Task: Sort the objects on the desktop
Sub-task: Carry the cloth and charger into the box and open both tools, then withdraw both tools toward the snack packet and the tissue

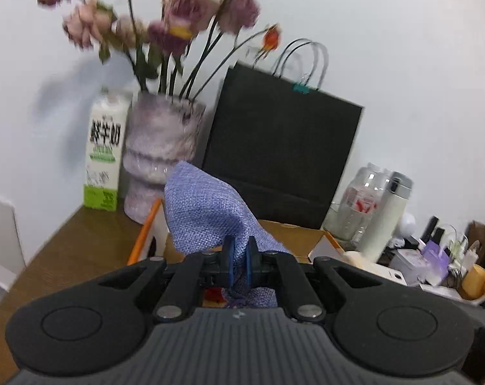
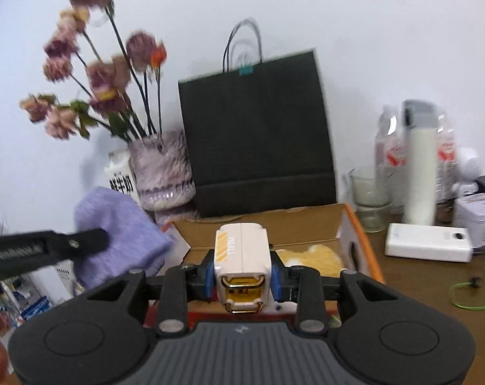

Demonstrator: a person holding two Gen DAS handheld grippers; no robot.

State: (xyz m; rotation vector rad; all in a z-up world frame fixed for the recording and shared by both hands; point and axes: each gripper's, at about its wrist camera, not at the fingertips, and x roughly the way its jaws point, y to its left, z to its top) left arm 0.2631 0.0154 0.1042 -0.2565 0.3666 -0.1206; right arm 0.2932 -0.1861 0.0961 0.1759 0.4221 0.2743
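The left gripper (image 1: 239,256) is pinched tight on a purple woven cloth (image 1: 207,208), which stands up in a peak ahead of its blue pads. The right gripper (image 2: 242,276) is clamped, jaws part-way apart, on a white and yellow boxy gadget (image 2: 240,256) that sticks out forward between the fingers. Just beyond and below both grippers lies an open cardboard box (image 2: 306,221) holding something yellow and fluffy (image 2: 313,256). Behind the box a black paper bag (image 1: 281,147) stands against the wall. To its left are a vase of dried flowers (image 1: 163,147) and a milk carton (image 1: 102,157). To the right of the right gripper a white power bank (image 2: 428,242) lies on the wooden desk (image 1: 65,250).
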